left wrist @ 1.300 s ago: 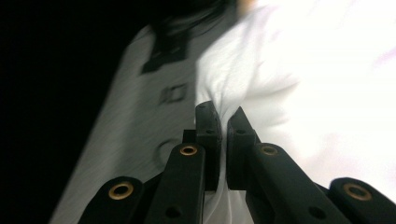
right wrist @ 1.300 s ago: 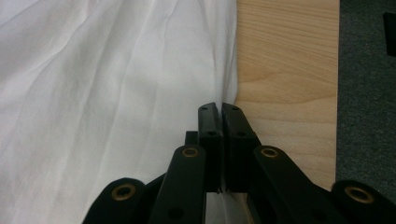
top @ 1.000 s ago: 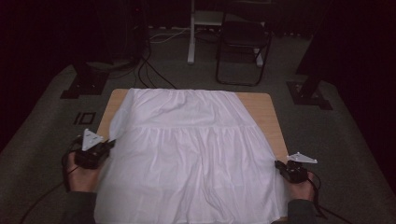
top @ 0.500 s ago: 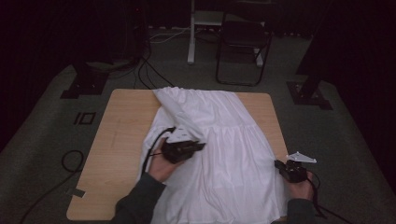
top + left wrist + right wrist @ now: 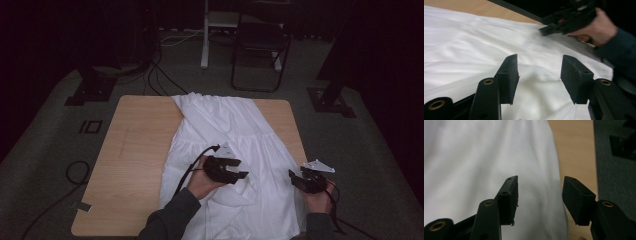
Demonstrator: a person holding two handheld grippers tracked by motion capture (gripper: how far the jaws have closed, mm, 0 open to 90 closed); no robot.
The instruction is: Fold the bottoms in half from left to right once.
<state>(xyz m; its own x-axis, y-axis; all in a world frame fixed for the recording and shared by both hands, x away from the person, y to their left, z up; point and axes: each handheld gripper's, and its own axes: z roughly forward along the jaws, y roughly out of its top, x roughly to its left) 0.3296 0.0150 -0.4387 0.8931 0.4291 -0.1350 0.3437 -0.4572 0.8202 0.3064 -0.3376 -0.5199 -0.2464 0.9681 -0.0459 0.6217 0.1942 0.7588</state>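
Note:
A white garment (image 5: 225, 130) lies on the wooden table (image 5: 135, 150), its left side folded over toward the right. My left gripper (image 5: 239, 172) hovers over the middle of the near part of the cloth. In the left gripper view it (image 5: 539, 75) is open, with the white fabric (image 5: 474, 45) under the jaws and nothing between them. My right gripper (image 5: 295, 179) sits at the garment's near right edge. In the right gripper view it (image 5: 539, 195) is open over the cloth's edge (image 5: 486, 152), beside bare wood (image 5: 574, 150).
The left half of the tabletop (image 5: 125, 190) is bare wood. A black folding chair (image 5: 260, 45) and a white stand (image 5: 205, 35) are on the floor beyond the table. Cables (image 5: 75, 172) lie on the grey carpet at the left.
My left gripper carried the garment's left side across to the right, folding it over, and now stands open above the cloth. The right gripper has stayed at the right edge.

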